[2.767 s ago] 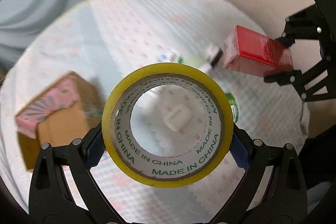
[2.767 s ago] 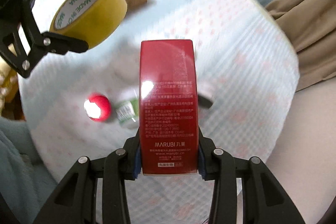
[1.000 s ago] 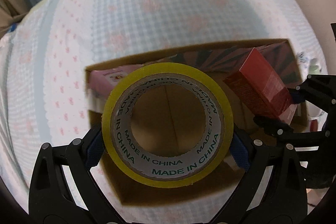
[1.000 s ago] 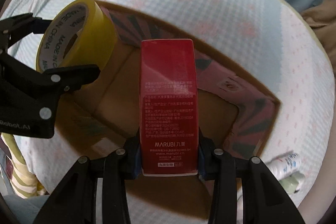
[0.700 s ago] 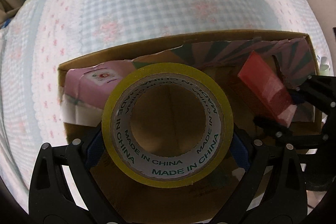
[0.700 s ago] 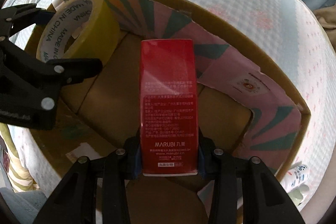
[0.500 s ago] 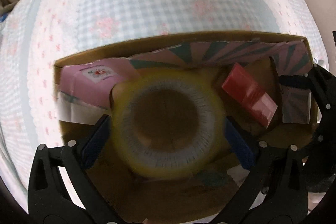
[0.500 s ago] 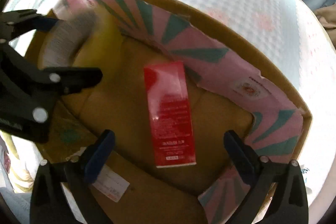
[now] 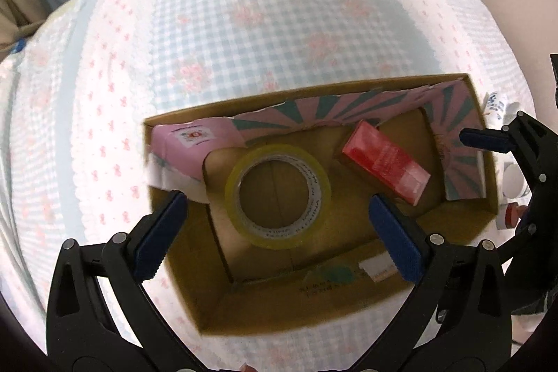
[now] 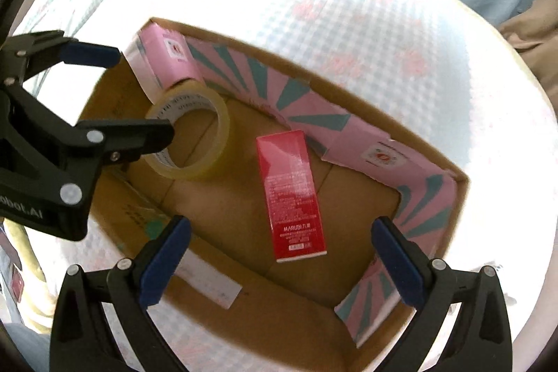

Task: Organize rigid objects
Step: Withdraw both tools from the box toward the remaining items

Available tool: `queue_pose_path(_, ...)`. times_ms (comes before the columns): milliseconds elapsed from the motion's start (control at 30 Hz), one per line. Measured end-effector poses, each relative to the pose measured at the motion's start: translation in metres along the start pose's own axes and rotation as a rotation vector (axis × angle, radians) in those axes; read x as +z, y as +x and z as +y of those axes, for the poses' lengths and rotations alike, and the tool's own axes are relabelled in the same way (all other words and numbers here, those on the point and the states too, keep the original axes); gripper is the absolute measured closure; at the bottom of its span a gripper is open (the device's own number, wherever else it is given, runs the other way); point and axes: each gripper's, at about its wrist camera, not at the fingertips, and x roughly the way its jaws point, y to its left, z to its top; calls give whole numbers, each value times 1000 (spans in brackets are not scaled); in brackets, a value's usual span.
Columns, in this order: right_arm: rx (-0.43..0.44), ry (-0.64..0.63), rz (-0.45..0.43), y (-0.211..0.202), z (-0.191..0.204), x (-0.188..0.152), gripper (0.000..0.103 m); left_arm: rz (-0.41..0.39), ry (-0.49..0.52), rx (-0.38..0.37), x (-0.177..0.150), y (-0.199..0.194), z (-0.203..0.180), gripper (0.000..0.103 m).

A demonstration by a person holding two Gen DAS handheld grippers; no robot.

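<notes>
A yellow tape roll (image 9: 278,196) lies flat on the floor of an open cardboard box (image 9: 244,312); it also shows in the right wrist view (image 10: 195,135). A red carton (image 9: 385,162) lies beside it in the box, seen too in the right wrist view (image 10: 291,194). My left gripper (image 9: 279,229) is open and empty above the tape roll. My right gripper (image 10: 279,260) is open and empty above the red carton. The box (image 10: 432,162) has pink and teal patterned flaps folded inside.
The box stands on a blue and pink checked cloth (image 9: 265,2) over a round table. A white tube (image 9: 495,101) and small red and white items (image 9: 511,215) lie on the cloth right of the box. Beige and blue fabric lies beyond the table edge.
Both grippers moved over the box, then opened. The tape roll and the red carton dropped from the jaws and now lie on the box floor. Both grippers have risen a little.
</notes>
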Motion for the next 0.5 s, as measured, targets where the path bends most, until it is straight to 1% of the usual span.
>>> queue_pose_path(67,-11,8,-21,-18,4,-11,0,-25,0,9,-4,-16,-1,1)
queue_pose_path(133,-22,16,-35,-32,9,-15,0,-55,-5,14,-11,-38,-2,1)
queue_pose_path(167,-31,20,-46,-46,12,-10,0,-66,-7,15,-14,-46,-3,1)
queue_pose_path(267,-51,35,-70,-75,20,-22,0,-108,-17,19,-24,-79,-6,1)
queue_pose_path(500,-85,121,-147,-144,46,-61,0,-199,-45,27,-67,-158,-19,1)
